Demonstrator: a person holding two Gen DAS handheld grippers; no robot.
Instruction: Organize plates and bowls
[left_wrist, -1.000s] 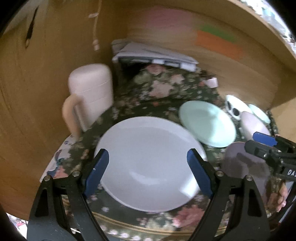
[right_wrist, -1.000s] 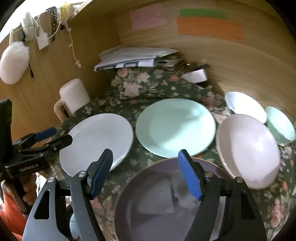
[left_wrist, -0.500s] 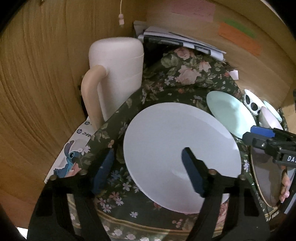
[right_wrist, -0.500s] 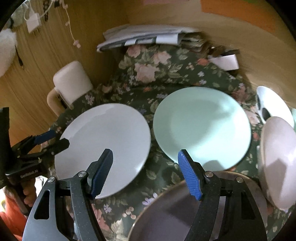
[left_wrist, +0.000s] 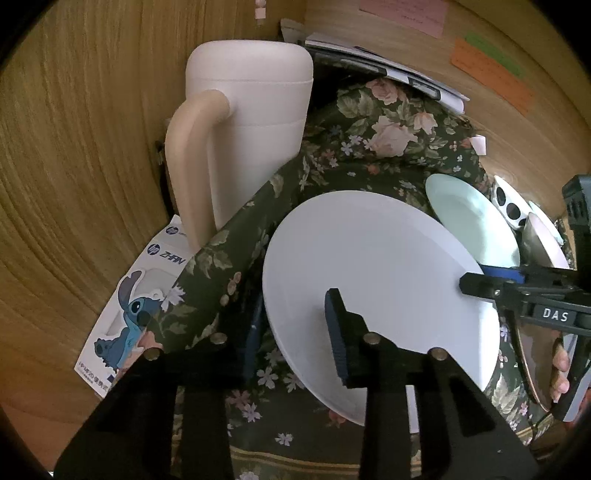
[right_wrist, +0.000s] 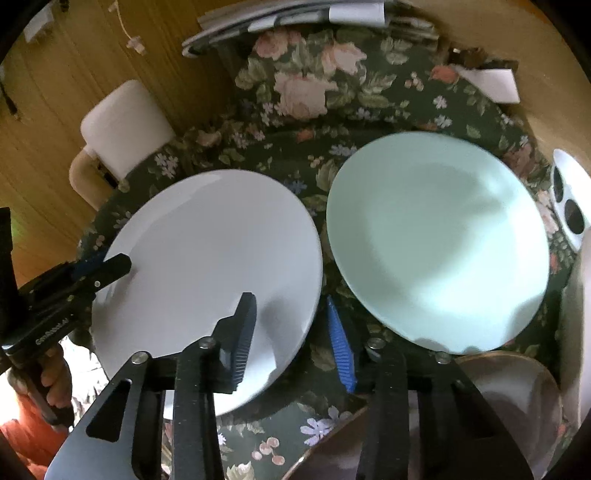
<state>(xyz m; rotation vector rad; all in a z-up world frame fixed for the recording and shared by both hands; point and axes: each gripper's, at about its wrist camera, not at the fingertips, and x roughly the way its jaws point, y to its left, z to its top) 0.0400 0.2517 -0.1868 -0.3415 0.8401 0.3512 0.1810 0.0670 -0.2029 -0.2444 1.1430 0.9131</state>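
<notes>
Since the earlier frames I have brought both grippers down from above the dishes to opposite edges of the white plate (right_wrist: 210, 266), and both sets of jaws have narrowed and are closing now. The left gripper (left_wrist: 295, 332) straddles the plate's left rim: one pad lies over the plate face, the other sits outside and below the edge. The right gripper (right_wrist: 295, 328) straddles the right rim the same way, one pad over the face, the blue pad in the gap toward the mint plate (right_wrist: 436, 240). I cannot tell whether any pad presses the rim yet.

The white plate rests on the floral cloth (right_wrist: 295, 85), just beside the mint plate. A dark plate (right_wrist: 498, 387) lies at the near right, with bowls at the far right edge.

I judge this a two-handed pickup, the first step toward stacking. Uneven closure could tip the plate.
</notes>
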